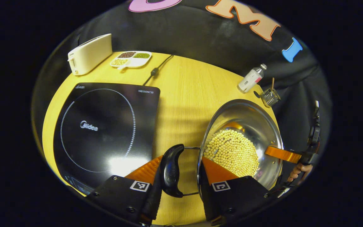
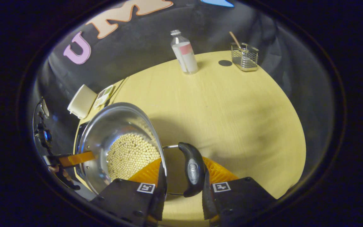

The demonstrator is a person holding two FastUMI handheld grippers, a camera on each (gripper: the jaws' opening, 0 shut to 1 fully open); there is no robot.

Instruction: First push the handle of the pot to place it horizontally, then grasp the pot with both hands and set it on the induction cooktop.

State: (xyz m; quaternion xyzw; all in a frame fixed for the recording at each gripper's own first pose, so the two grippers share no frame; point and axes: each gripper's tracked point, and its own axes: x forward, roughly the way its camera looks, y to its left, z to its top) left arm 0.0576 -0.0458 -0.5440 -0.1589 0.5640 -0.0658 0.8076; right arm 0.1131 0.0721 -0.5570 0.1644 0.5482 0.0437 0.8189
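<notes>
A steel pot (image 1: 247, 113) holding pale round beans (image 1: 232, 151) is at the right side of the wooden table (image 1: 187, 94). Its black side handle (image 1: 171, 170) lies level between my left gripper's (image 1: 181, 160) orange fingers; one finger is outside the handle and the other inside the pot wall, shut across both. The opposite handle (image 2: 194, 170) sits the same way in my right gripper (image 2: 183, 164), beside the pot (image 2: 106, 132). The black induction cooktop (image 1: 106, 126) lies left of the pot. I cannot tell whether the pot rests on the table.
A cream toaster (image 1: 90, 53), a divided dish of beans (image 1: 131, 58) and the cooktop's cord (image 1: 154, 71) sit behind the cooktop. A plastic bottle (image 2: 184, 52) and a wire basket (image 2: 244, 56) stand at the table's far edge. A hand (image 1: 298, 171) holds the right gripper.
</notes>
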